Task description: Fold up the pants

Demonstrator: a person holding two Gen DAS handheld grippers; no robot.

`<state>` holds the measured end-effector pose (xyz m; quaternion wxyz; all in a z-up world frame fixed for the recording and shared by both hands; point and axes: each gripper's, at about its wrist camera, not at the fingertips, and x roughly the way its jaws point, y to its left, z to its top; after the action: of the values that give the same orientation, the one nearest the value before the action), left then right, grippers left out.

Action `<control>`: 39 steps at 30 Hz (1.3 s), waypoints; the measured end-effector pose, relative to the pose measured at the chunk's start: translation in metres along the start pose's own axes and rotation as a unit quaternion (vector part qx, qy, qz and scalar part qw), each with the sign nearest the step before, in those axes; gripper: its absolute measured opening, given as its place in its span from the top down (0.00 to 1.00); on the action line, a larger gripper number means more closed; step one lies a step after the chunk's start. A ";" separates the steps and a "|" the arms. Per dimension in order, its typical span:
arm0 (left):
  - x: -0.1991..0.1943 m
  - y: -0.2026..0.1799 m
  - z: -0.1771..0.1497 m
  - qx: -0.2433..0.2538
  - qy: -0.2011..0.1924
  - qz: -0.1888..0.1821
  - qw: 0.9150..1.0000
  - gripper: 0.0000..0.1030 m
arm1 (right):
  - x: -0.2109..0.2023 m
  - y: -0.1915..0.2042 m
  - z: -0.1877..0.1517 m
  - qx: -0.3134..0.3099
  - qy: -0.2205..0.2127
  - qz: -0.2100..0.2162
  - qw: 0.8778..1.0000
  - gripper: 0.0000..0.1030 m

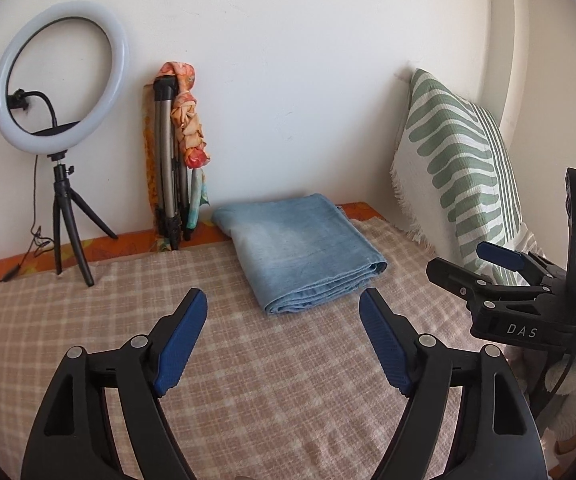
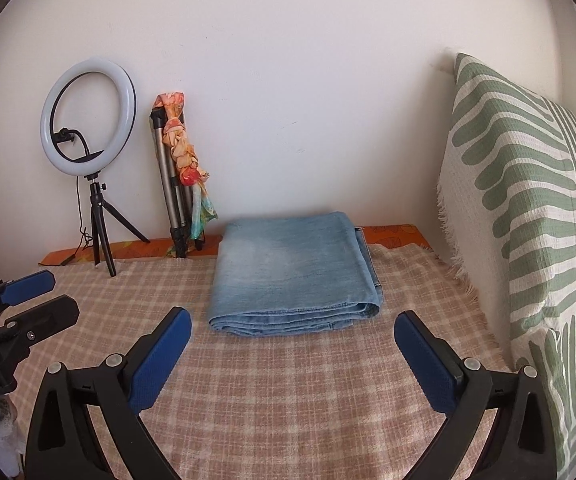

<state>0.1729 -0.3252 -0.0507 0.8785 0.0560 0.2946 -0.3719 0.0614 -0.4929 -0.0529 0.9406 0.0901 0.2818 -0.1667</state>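
My jaws are matt black plastic with ribbed blue pads. The pants are soft faded denim, lying on a coarse woven checked blanket; the tripod legs look brushed metal.

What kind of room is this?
Probably a bedroom or home corner: a checked blanket covers a bed-like surface, a green-striped pillow leans by the wall, and a ring light stands behind folded jeans.
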 end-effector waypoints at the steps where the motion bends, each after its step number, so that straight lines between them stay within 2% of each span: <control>1: -0.004 0.001 -0.003 -0.001 0.000 0.002 1.000 0.24 | -0.004 0.001 -0.004 0.003 -0.001 0.002 1.000 0.00; 8: -0.028 0.006 -0.024 -0.007 -0.012 0.013 1.000 0.24 | -0.024 0.003 -0.026 0.027 -0.010 -0.011 1.000 0.00; 12: -0.034 0.006 -0.033 0.000 -0.014 0.023 1.000 0.24 | -0.031 0.001 -0.035 0.039 -0.012 -0.018 0.999 0.00; 17: -0.035 0.008 -0.044 -0.007 -0.006 0.019 1.000 0.24 | -0.031 0.002 -0.042 0.038 -0.016 -0.026 0.999 0.00; 25: -0.039 0.006 -0.049 0.000 -0.003 0.020 1.000 0.24 | -0.034 0.011 -0.049 0.021 -0.019 -0.024 0.999 0.00; 39: -0.040 0.009 -0.054 -0.001 0.010 0.044 0.999 0.22 | -0.032 0.011 -0.050 0.016 -0.028 -0.035 0.999 0.00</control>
<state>0.1313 -0.2771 -0.0733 0.8911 0.0714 0.3007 -0.3322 0.0154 -0.4607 -0.0755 0.9401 0.0907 0.2555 -0.2069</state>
